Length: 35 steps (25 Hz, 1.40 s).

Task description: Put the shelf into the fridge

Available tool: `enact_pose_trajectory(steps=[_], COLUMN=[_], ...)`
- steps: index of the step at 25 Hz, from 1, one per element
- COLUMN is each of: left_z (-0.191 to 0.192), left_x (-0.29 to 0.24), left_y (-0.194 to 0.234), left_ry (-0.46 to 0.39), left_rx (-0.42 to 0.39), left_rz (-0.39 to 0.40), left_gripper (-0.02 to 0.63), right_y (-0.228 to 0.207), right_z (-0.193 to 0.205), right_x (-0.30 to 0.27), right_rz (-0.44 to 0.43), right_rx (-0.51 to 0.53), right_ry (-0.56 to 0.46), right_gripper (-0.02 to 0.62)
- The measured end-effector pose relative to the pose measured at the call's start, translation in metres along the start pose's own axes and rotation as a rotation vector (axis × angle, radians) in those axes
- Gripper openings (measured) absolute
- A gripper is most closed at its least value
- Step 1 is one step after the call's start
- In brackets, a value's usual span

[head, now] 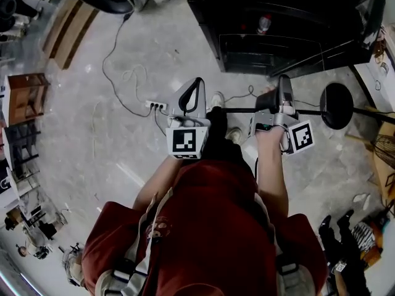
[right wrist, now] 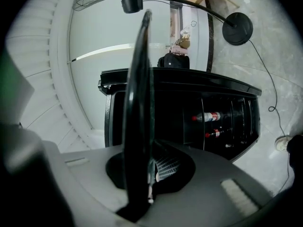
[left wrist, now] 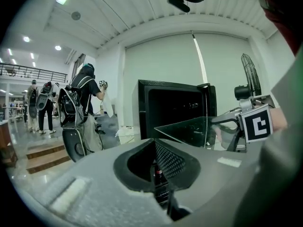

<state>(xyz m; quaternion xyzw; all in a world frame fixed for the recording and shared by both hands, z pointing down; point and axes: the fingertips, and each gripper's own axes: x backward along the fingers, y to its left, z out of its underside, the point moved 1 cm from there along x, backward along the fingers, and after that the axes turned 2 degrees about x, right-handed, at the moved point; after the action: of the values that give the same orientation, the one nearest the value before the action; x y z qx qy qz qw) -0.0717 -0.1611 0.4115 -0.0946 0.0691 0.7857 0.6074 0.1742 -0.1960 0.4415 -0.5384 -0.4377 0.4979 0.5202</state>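
The glass shelf runs edge-on between the jaws of my right gripper, which is shut on it. In the left gripper view the shelf is a flat clear pane held level by the right gripper in front of the black fridge. The fridge stands open ahead of me, with bottles inside. In the head view the shelf reaches from the right gripper toward the fridge. My left gripper is beside it, shut and holding nothing.
A standing fan's round base sits right of the fridge, its pole crossing just past my grippers. A power strip and cables lie on the marble floor to the left. Wooden steps and several people are farther left.
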Motion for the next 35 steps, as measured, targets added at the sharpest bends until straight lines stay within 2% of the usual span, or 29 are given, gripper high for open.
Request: enact_pose_trajectory(steps=[12, 19, 35], left_z=[0.013, 0.018, 0.012], left_x=[-0.033, -0.042, -0.04], left_y=[0.016, 0.018, 0.0], left_ry=[0.039, 0.059, -0.007], left_rx=[0.011, 0.014, 0.031], left_rz=[0.012, 0.023, 0.013], left_gripper=[0.005, 0.005, 0.005], right_y=[-0.002, -0.005, -0.011], right_z=[0.007, 0.006, 0.004], right_x=[-0.046, -0.076, -0.114], right_rz=[-0.006, -0.016, -0.108], right_rx=[-0.022, -0.002, -0.007], right_ry=[-0.02, -0.035, -0.061], right_gripper=[0.006, 0.006, 0.006])
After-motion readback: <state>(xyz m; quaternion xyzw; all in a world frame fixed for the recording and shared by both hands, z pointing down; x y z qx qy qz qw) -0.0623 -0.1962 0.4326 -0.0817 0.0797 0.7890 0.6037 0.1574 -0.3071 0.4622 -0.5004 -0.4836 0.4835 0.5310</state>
